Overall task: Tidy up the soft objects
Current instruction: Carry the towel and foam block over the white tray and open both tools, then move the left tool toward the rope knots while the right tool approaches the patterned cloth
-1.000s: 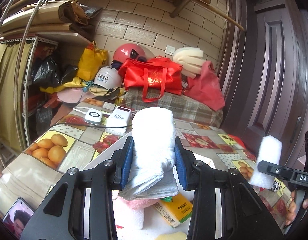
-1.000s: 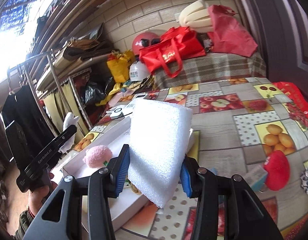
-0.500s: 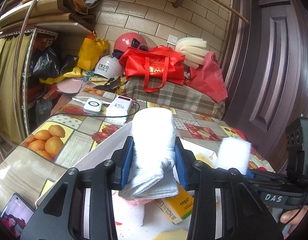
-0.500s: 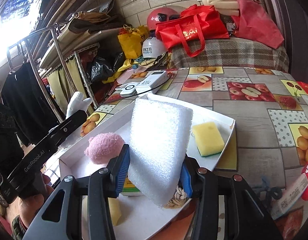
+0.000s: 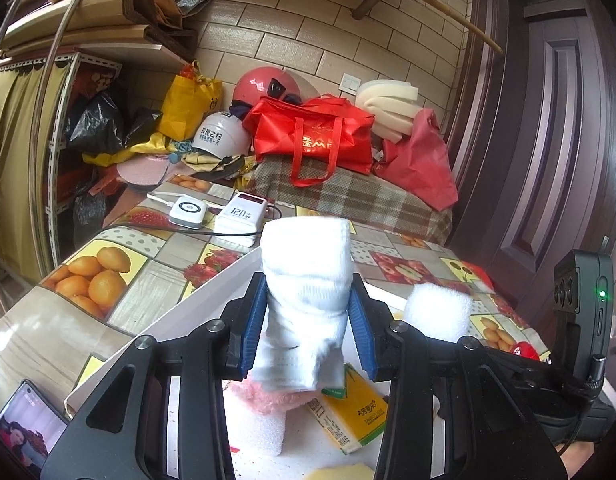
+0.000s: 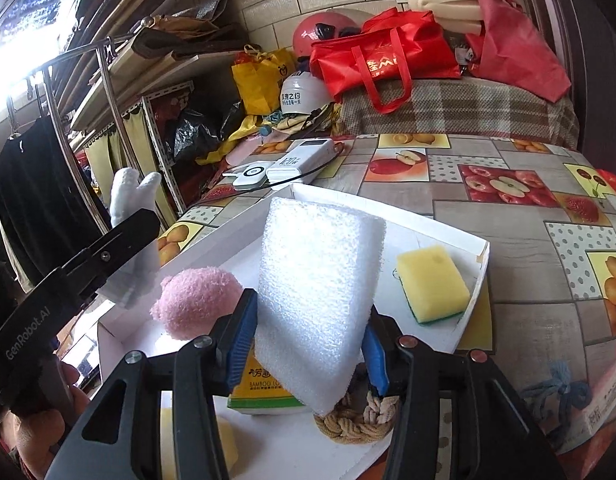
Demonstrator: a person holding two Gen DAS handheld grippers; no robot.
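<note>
Left gripper (image 5: 307, 330) jaws opening around rolled white cloth (image 5: 306, 280), above white tray (image 5: 212, 296), pink plush (image 5: 268, 398)

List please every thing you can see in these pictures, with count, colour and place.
tray: 1, white, on the table
foam block: 1, white, between the right gripper's pads, over the tray
rolled towel: 1, white, between the left gripper's pads
sponge: 1, yellow, in the tray
plush ball: 1, pink, in the tray
carton: 1, yellow-green, in the tray
power bank: 1, white, beyond the tray
tote bag: 1, red, at the wall
helmets: 2, white and pink, at the wall
left gripper: 1, black, blue pads, jaws opening
right gripper: 1, black, blue pads, jaws opening
</note>
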